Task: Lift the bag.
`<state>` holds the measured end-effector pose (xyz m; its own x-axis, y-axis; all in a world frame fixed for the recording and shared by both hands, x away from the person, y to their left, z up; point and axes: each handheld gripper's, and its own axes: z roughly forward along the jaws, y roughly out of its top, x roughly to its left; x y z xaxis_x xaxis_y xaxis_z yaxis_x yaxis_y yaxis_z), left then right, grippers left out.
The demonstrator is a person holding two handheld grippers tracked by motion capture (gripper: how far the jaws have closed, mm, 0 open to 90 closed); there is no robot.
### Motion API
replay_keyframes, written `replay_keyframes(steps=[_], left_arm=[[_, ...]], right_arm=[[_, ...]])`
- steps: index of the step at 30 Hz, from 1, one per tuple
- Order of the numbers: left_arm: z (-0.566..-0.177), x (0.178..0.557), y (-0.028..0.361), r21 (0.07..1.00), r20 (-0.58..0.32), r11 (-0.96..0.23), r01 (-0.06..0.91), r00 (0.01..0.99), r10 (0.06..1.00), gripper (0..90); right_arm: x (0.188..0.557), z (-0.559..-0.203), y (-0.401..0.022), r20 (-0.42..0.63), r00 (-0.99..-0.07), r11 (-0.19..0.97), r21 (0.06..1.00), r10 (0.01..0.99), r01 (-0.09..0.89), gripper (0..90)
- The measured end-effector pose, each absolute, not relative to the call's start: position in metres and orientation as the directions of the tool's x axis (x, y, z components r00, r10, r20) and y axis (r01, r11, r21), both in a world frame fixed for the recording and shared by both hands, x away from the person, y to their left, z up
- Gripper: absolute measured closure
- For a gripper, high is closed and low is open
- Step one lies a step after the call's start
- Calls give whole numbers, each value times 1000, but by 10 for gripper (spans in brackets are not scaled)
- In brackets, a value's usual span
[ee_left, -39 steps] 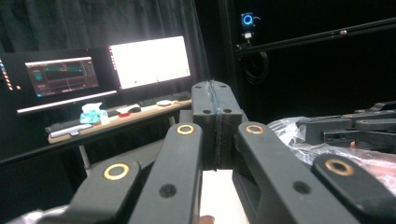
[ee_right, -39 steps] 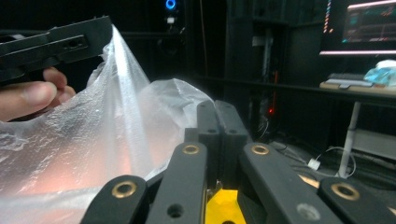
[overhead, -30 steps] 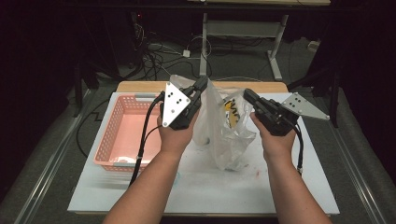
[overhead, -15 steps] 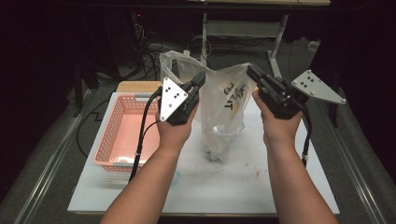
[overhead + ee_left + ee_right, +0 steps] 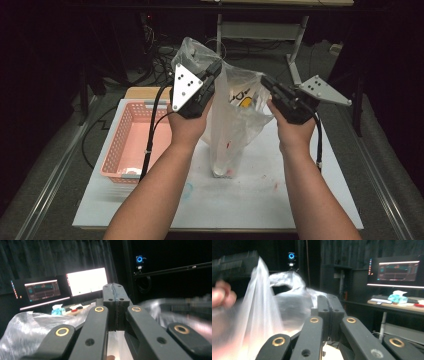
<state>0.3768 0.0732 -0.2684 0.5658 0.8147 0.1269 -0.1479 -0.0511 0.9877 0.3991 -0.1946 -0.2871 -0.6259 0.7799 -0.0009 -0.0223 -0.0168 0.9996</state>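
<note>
A clear plastic bag [image 5: 234, 127] with a yellow print hangs stretched upright between my two grippers, and its bottom just reaches the white board [image 5: 260, 200]. My left gripper [image 5: 216, 68] is shut on the bag's left top edge. In the left gripper view its jaws [image 5: 115, 291] are pressed together, with crumpled film [image 5: 27, 327] on either side. My right gripper [image 5: 265, 81] is shut on the right top edge. The right gripper view shows those jaws [image 5: 328, 301] closed, with the bag [image 5: 262, 315] blurred to their left.
A pink plastic basket [image 5: 131, 142] stands on the board left of the bag, with a wooden panel [image 5: 141, 92] behind it. Cables lie on the floor beyond the table. Monitors [image 5: 86, 281] and a cluttered desk show far off in the gripper views.
Both hands have risen and carried the bag's top edges up. The bag has gone from slumped on the board to hanging tall and stretched.
</note>
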Motion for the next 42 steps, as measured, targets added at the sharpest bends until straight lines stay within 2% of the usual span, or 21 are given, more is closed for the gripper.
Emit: replay_keyframes(steps=[10,16,21,27,29,35,42], left_arm=[[-274,391,70,992,108,-49,-118,569,815,884],[-291,402,66,997,77,-66,-40,583,809,884],[-298,402,67,997,69,-70,-22,587,807,882],[-301,401,70,996,74,-86,-8,592,802,878],[-301,400,72,996,68,-86,2,598,799,870],[-301,398,75,994,70,-107,24,614,786,773],[-302,393,81,991,67,-122,46,623,779,700]], right_arm=[[422,-241,-209,-23,-562,-18,998,827,-68,900],[429,-265,-215,-14,-545,8,1000,838,-12,900],[430,-284,-222,9,-540,9,999,842,31,900],[427,-289,-225,6,-553,17,999,833,37,900],[426,-289,-226,8,-564,19,999,825,41,861],[421,-288,-228,16,-581,13,999,814,46,785],[416,-290,-229,7,-589,23,999,808,43,767]])
